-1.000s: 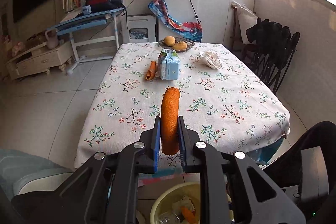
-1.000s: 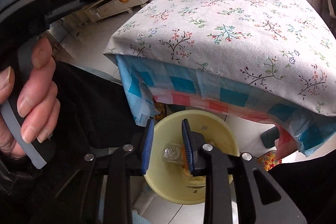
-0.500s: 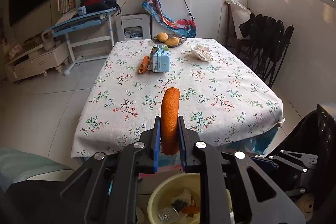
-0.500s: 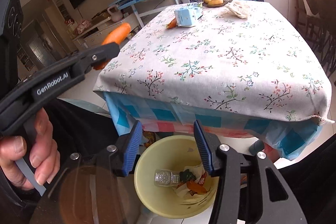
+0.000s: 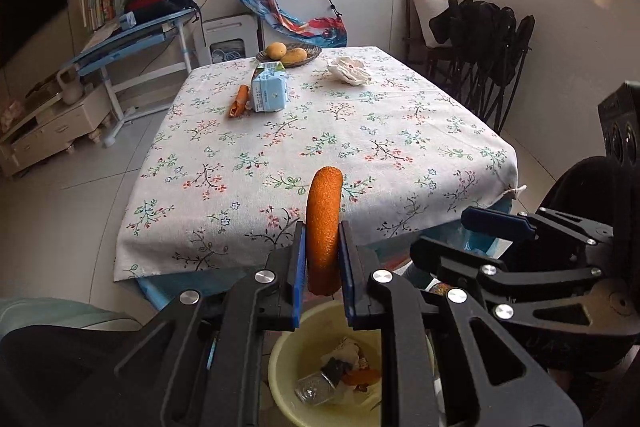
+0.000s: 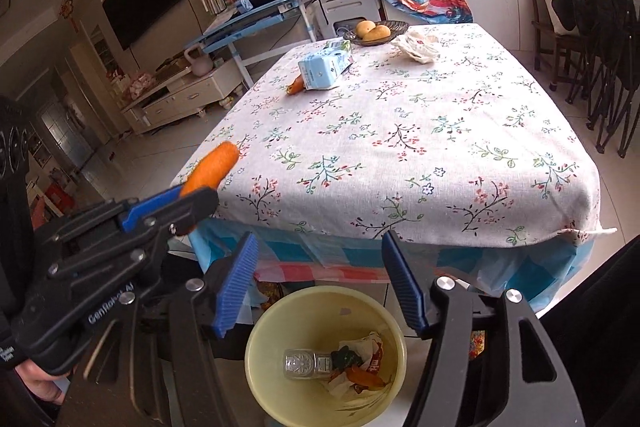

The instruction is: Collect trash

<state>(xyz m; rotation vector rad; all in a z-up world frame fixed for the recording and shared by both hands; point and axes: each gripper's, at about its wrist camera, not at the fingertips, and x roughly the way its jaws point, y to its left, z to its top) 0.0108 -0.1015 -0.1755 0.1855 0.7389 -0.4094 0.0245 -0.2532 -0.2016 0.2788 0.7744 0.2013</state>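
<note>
Gripping an orange peel (image 5: 323, 227), my left gripper (image 5: 323, 267) sits at bottom centre of its own view, blue pads pressed on both sides of the strip. The peel stands upright between them, curved, bright orange and pebbled, its top rounded against the near edge of the table (image 5: 400, 155). Directly below it, at the bottom edge, is the yellow bin (image 5: 280, 367).

My right gripper (image 6: 320, 287) has just been opening; its jaws stand wide apart at lower centre of the right view with nothing between them, framing the bin (image 6: 256, 347) underneath.

Only the right view shows the bin whole: a crushed clear bottle (image 6: 304, 363), crumpled white paper and orange scraps lie on its bottom. The left view gives just a slice of that between the gripper arms. The right view also catches the left gripper (image 6: 192, 203) side-on at middle left, the peel (image 6: 212, 167) sticking up and out past its tip, smoother-looking from that side, plus part of a hand (image 6: 40, 383) at lower left.

The left view shows the right gripper (image 5: 496, 227) at the right edge, over the table's corner.

Both views show, at the far end of the table, a blue carton (image 5: 269, 93) with a second peel (image 5: 239, 101) just beside it, a crumpled white wrapper (image 5: 348, 71) and a fruit basket (image 5: 289, 54).
</note>
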